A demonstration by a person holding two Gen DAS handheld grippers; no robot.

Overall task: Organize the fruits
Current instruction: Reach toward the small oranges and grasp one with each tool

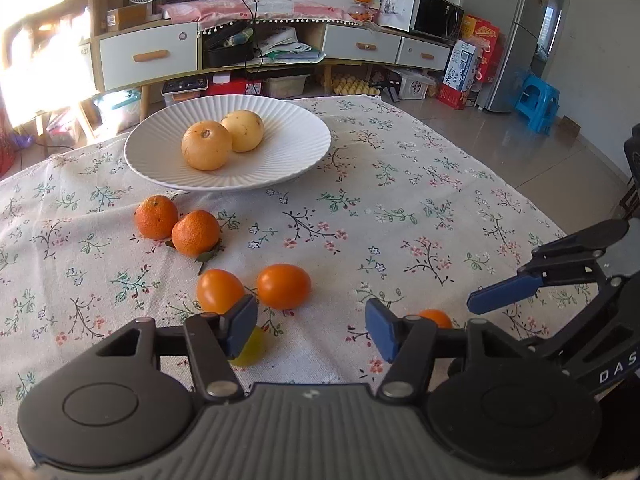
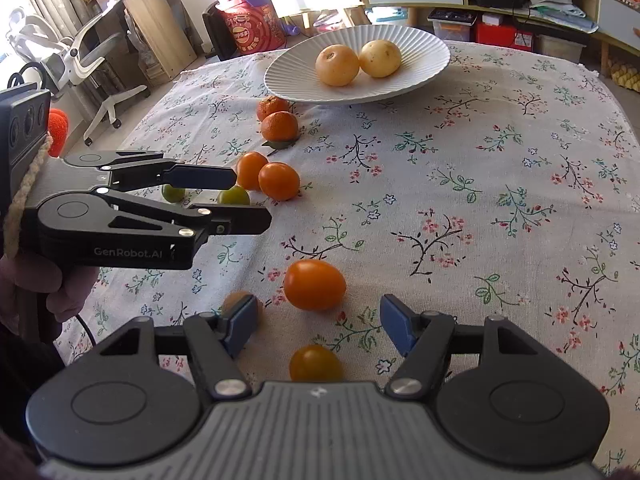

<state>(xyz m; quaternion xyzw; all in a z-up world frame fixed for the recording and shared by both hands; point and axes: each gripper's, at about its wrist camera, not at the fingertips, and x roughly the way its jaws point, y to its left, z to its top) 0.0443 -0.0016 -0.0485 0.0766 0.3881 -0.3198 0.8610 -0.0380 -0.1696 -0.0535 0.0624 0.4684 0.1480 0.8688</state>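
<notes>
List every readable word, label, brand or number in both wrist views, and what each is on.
"GenRobot.AI": side of the left gripper body, right wrist view.
"DAS": cut off at the frame edge, on the right gripper body, left wrist view.
Blue-and-white carton by the fridge: print too blurred to read.
Red boxes and red bag: print too small to read.
</notes>
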